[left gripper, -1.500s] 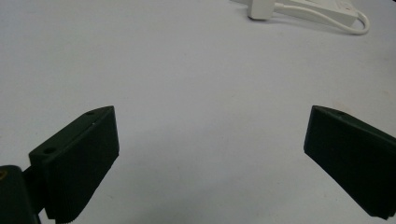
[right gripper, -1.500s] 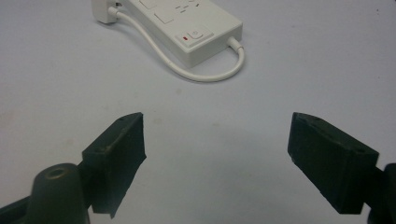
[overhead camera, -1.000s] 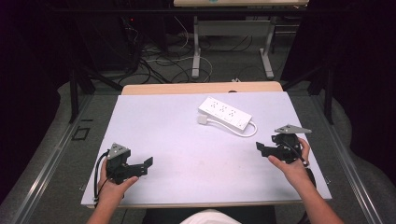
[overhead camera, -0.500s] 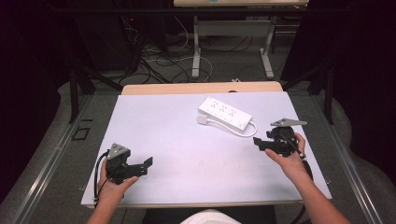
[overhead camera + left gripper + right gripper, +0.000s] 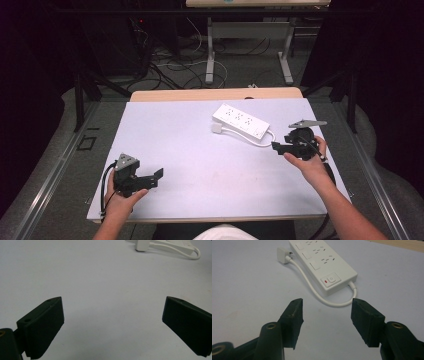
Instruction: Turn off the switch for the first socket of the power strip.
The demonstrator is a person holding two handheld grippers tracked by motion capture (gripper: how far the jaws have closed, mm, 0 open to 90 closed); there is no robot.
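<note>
A white power strip [image 5: 241,121] lies flat on the table's far right half, its red-marked switch end [image 5: 331,279] turned toward my right gripper. Its white cord [image 5: 312,287] loops along the near side to the plug [image 5: 283,252], which lies loose on the table. My right gripper [image 5: 276,147] hovers just short of the cord loop. Its jaws have just been closing, stand partly open, and have nothing between them [image 5: 327,307]. My left gripper [image 5: 159,173] rests near the front left, jaws wide open [image 5: 112,315] over bare table, far from the strip [image 5: 175,246].
The table [image 5: 190,150] is a pale sheet over a wooden top, with its right edge close to my right hand. Beyond the far edge stand desk legs [image 5: 210,55] amid tangled cables [image 5: 165,65] on the floor.
My right gripper has moved a little up and toward the power strip, and its jaws have narrowed. The left gripper has stayed put.
</note>
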